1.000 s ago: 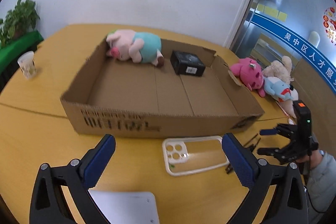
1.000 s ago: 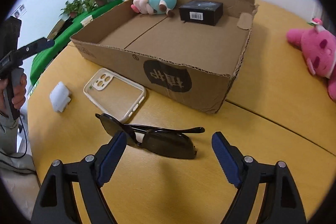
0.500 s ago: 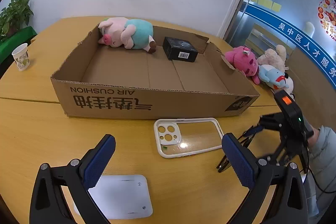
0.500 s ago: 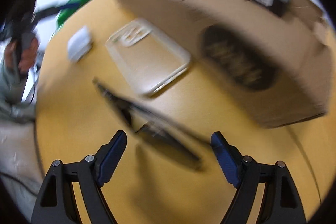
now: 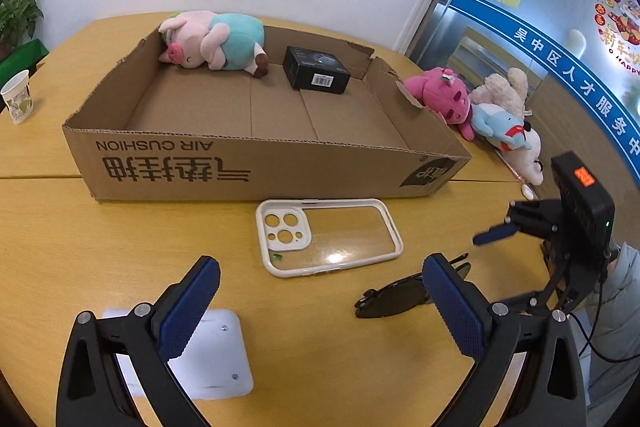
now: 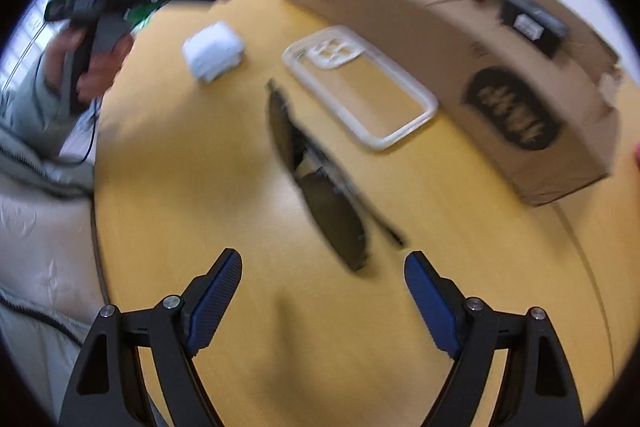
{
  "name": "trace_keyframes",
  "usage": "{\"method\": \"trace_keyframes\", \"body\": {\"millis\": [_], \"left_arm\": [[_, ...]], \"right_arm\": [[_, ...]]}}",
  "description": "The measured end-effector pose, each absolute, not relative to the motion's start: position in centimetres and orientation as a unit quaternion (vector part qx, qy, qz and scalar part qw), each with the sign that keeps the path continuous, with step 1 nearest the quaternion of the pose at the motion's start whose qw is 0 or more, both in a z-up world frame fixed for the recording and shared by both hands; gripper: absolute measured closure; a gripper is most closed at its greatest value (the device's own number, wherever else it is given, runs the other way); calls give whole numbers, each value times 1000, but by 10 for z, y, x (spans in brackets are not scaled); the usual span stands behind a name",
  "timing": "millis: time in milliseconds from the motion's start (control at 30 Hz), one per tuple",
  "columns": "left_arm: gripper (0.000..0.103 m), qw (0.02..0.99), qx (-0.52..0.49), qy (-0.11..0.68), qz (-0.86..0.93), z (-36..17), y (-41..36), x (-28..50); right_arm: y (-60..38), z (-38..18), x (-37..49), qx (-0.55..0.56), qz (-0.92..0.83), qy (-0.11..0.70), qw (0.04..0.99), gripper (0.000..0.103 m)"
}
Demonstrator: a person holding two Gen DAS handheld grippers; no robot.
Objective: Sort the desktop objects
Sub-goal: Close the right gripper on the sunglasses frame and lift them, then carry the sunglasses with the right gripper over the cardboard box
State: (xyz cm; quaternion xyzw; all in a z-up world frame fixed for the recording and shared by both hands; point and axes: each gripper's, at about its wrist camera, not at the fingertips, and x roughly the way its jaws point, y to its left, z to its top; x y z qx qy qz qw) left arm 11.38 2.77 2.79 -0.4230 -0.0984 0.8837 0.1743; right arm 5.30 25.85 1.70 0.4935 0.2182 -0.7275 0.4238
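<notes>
Both grippers are wide open and empty, my right gripper (image 6: 322,293) lined up over the sunglasses (image 6: 316,183) lying on the counter (image 6: 460,251) just in front of the cardboard box (image 5: 256,163), left gripper (image 5: 320,311) over the white pad (image 5: 212,355), probably to box them next.

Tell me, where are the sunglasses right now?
The sunglasses lie folded on the yellow table, just beyond the open right hand-held gripper, near the clear phone case.

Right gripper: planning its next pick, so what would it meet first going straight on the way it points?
Probably the dark folded sunglasses on the yellow wooden table, lying just ahead of the open right gripper; blur leaves depth unclear.
</notes>
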Motion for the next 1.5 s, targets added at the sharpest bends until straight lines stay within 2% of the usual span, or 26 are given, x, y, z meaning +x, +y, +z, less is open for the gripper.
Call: {"method": "trace_keyframes", "body": {"millis": [200, 300, 400, 467, 533, 633, 867, 1033, 1100, 1133, 1300, 1433, 1500], "left_arm": [[0, 195, -432, -95, 875, 26, 46, 116], [0, 194, -439, -91, 872, 23, 48, 121], [1, 190, -450, -90, 868, 17, 49, 124], [1, 195, -458, -93, 863, 12, 53, 123], [1, 206, -464, -97, 856, 8, 59, 122], [1, 224, -475, -99, 845, 2, 72, 118], [4, 257, -509, -127, 811, -18, 93, 108], [21, 280, -531, -145, 787, -32, 98, 106], [47, 283, -537, -154, 779, -37, 98, 106], [52, 283, -542, -160, 775, -40, 97, 105], [64, 279, -537, -183, 775, -42, 89, 107], [70, 280, -537, -192, 773, -42, 85, 108], [79, 283, -536, -192, 772, -42, 83, 109]], "right_arm": [[230, 2, 25, 487, -715, 236, 442, 19], [222, -19, 17, 522, -690, 212, 455, 27], [221, -24, 23, 515, -696, 224, 447, 42], [223, -24, 28, 514, -705, 214, 438, 67], [223, -25, 34, 515, -715, 210, 423, 73], [222, -25, 48, 518, -730, 197, 400, 74], [227, -28, 71, 523, -775, 81, 345, 75], [247, -38, 70, 527, -775, -64, 343, 78], [255, -44, 69, 527, -768, -115, 346, 78], [255, -46, 70, 527, -763, -134, 350, 78], [255, -53, 74, 524, -743, -200, 365, 79], [255, -53, 78, 520, -744, -207, 364, 79], [252, -51, 81, 519, -747, -206, 362, 79]]}}
